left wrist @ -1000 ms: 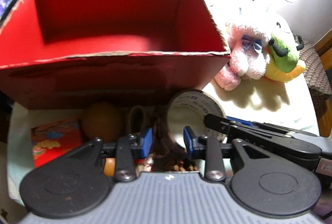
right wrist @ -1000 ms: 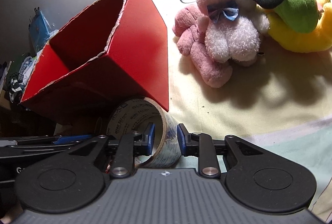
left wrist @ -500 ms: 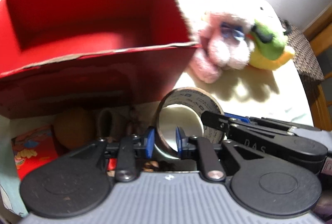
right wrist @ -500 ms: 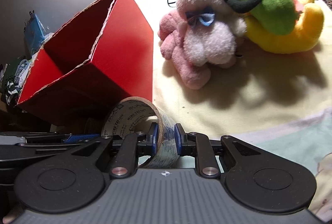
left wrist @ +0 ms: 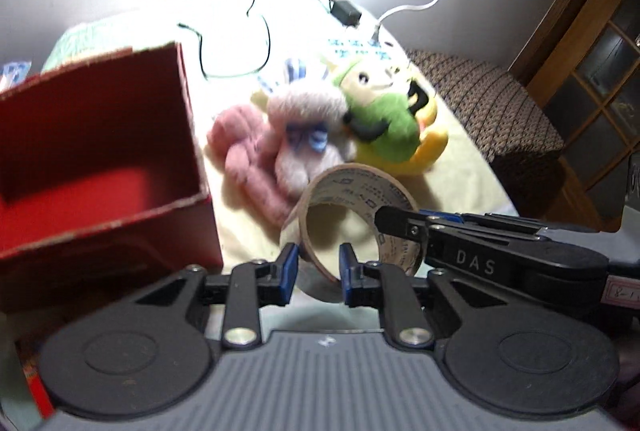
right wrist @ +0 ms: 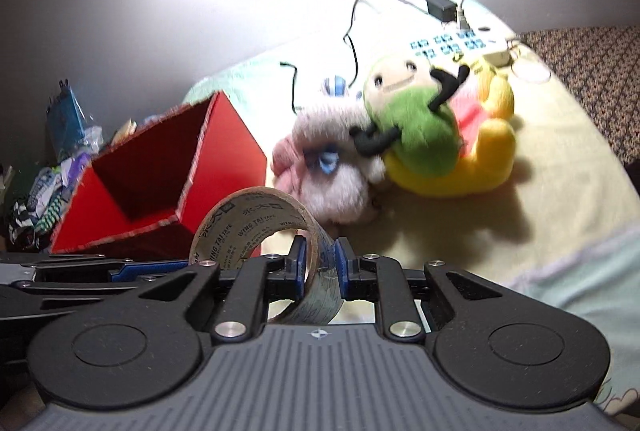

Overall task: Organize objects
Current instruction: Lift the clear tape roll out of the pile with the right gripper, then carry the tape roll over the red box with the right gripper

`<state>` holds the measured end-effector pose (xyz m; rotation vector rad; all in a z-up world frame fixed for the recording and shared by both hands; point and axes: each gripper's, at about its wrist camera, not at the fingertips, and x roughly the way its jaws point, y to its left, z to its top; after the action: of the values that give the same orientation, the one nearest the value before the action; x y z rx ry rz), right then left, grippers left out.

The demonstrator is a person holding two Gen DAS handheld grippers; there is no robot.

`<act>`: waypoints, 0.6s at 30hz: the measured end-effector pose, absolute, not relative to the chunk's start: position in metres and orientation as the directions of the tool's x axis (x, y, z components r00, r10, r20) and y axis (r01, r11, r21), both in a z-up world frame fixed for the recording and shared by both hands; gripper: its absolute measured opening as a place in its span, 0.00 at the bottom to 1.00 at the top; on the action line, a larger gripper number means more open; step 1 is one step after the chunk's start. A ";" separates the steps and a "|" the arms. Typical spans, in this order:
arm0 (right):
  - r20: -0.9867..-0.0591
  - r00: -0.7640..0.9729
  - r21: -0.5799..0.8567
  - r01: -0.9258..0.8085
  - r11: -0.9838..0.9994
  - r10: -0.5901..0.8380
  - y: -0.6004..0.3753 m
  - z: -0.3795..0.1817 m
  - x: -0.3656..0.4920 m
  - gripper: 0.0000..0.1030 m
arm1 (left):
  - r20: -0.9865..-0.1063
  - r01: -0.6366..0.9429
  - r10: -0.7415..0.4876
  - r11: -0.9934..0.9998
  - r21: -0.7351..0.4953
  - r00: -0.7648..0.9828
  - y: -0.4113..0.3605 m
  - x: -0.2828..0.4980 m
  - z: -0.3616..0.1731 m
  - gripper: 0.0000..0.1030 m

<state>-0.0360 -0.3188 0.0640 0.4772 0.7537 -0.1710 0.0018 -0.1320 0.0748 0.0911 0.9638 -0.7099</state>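
Observation:
A brown tape roll point(left wrist: 360, 187) with printed lettering is held up off the table by both grippers. My left gripper point(left wrist: 318, 271) is shut on the roll's left wall. My right gripper point(right wrist: 319, 267) is shut on the roll's point(right wrist: 256, 215) right wall, and one of its black fingers point(left wrist: 404, 223) reaches in from the right in the left wrist view. An open red cardboard box point(left wrist: 120, 119) stands to the left and below the roll, and it looks empty inside. The same box point(right wrist: 228, 159) shows behind the roll in the right wrist view.
A pink plush rabbit point(right wrist: 332, 183) and a green and yellow plush toy point(right wrist: 420, 135) lie beyond the roll on the pale cloth. A power strip point(right wrist: 452, 45), a black adapter point(left wrist: 344, 11) and cables sit at the back. A woven seat point(left wrist: 488, 103) is at the right, clutter point(right wrist: 52, 183) at the far left.
The left gripper closed on the tape roll's wall. Both grippers then rose with the roll, so the box sits lower and to the left and the back wall has come into view.

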 end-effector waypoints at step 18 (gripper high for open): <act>-0.650 0.747 0.401 0.184 0.897 0.137 -0.243 0.107 0.093 0.17 | -0.716 0.510 -0.478 0.837 -0.196 0.509 -0.026 0.100 0.141 0.13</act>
<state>0.0934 -0.2435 0.1069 0.4669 0.7330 -0.0266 0.1000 -0.0261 0.1410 0.0415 0.8494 -0.5951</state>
